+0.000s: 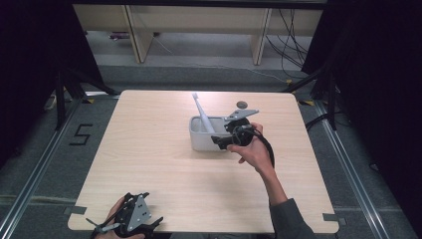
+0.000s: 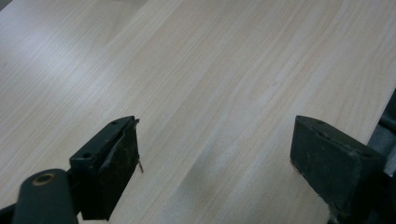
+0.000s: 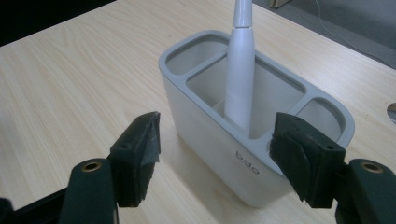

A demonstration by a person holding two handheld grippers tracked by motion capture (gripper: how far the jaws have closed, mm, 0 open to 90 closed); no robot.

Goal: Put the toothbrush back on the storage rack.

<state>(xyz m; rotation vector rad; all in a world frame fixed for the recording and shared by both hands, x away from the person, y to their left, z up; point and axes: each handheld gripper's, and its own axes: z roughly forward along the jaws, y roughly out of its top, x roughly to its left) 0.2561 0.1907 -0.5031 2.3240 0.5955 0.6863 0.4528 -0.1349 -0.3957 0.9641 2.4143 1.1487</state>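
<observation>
A white holder [image 1: 201, 135] with several compartments stands near the middle of the wooden table [image 1: 149, 149]. A white toothbrush [image 1: 201, 112] leans upright in its large middle compartment [image 3: 261, 93]. My right gripper [image 1: 220, 141] hovers at the holder's right side, held by a hand. In the right gripper view its jaws stand open [image 3: 215, 140] just in front of the holder [image 3: 205, 116], with the toothbrush handle [image 3: 240, 70] beyond them and nothing pressed between the pads. My left gripper [image 1: 149, 209] rests at the table's near left edge, open [image 2: 215, 149] over bare wood.
A small round grey object [image 1: 242, 104] lies on the table behind the holder. Dark curtains flank the table, with wooden furniture legs and cables on the floor beyond. The table edge [image 2: 373, 121] runs close to the left gripper.
</observation>
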